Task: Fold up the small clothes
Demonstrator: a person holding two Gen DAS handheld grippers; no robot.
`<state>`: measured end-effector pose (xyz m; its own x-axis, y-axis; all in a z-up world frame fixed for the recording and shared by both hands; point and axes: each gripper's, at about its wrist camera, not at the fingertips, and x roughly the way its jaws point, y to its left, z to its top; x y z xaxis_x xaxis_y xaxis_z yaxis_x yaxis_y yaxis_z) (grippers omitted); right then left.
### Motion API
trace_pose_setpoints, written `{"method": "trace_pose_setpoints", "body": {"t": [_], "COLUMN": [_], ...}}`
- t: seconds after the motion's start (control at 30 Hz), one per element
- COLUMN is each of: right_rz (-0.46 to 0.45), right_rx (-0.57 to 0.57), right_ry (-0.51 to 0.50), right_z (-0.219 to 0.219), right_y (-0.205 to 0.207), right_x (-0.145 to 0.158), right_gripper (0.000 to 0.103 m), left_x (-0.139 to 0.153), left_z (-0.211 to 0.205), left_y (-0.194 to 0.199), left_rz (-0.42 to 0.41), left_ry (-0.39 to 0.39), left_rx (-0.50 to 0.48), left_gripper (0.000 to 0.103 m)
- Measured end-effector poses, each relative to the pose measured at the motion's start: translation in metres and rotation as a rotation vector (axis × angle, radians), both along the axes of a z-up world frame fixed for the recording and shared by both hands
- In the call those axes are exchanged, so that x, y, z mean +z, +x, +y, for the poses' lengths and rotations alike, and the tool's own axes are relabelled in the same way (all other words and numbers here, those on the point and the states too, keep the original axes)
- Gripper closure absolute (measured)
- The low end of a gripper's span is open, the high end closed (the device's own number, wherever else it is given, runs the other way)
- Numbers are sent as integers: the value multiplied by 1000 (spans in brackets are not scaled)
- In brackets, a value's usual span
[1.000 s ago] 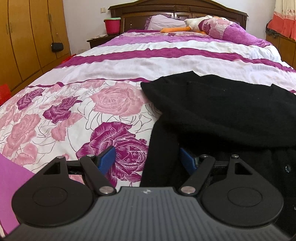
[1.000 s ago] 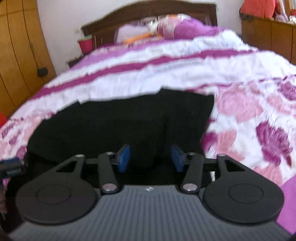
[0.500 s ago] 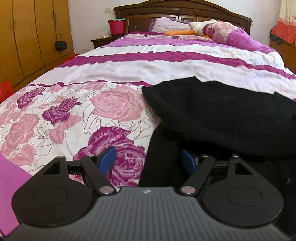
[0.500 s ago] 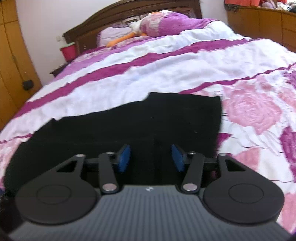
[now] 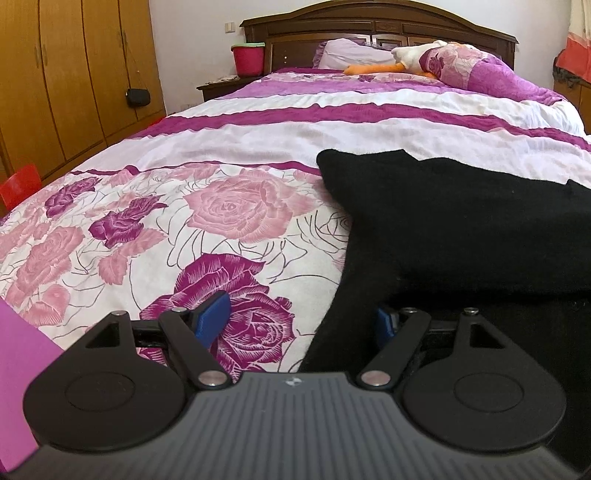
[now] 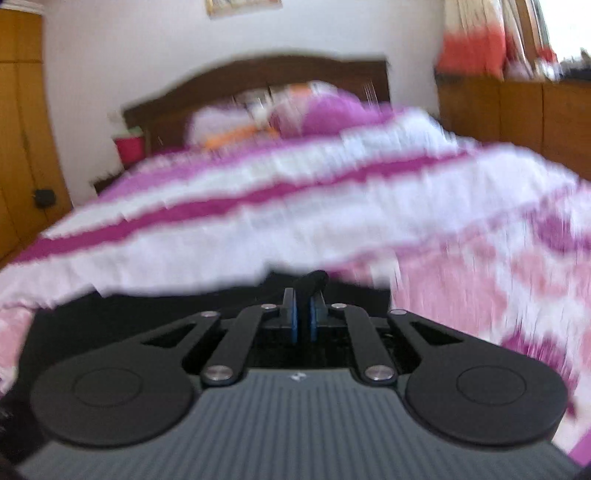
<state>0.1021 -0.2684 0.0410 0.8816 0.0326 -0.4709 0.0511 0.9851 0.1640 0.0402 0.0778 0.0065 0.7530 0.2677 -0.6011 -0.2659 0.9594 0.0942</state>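
The black garment lay spread on the flowered bedspread, toward the foot of the bed and well short of the headboard, with one layer already lying over another on its left side. Your right gripper had its jaws pressed together on a small ridge of that black cloth, which stood up between the blue pads; the right view was smeared with motion, so how much fabric you held could not be told. Your left gripper sat low at the garment's near left edge with its jaws spread wide, one pad over the bedspread's dark rose and the other over the black cloth, gripping nothing. To do this fold well, you needed a pinch that took the full thickness of the edge, not a stray wrinkle, and a low, even carry so the cloth laid over flat. It looked wise to close the left jaws on the near edge, or press there, so the garment could not slide on the bedspread while the right side pulled.
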Motion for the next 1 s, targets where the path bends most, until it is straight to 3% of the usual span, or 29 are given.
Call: {"method": "trace_pose_setpoints", "body": {"t": [0.07,0.17,0.4,0.53,0.6,0.73,0.87,1.0], "right_rz": [63,69,-10,50,89,80,60,151], "right_rx": [-20,-20,7,51,62,25,26,0], "right_ry": [0,-21,-105,-155,-171,-142,-137,-181], "right_z": [-2,5,11,12,12,5,-5,-15], "right_y": [5,5,-6,4,7,-9,-31,-26], "right_x": [-21,-34,-8,-14,-22,-12,-5,-34], "right_gripper": [93,93,93,90,87,84,83,79], "left_x": [0,1,33,50,48,27,7,-1], "left_z": [0,-1,-3,-17,-26,-28,-14,-4], "left_y": [0,-1,-24,-17,-1,31,39,43], "left_rz": [1,5,-29,-94,-88,-22,-16,-24], "left_ry": [2,3,-110,-96,-55,18,2,-27], "left_rx": [-2,-8,-109,-162,-173,-132,-118,-108], "left_gripper": [22,22,22,22,22,22,19,15]}}
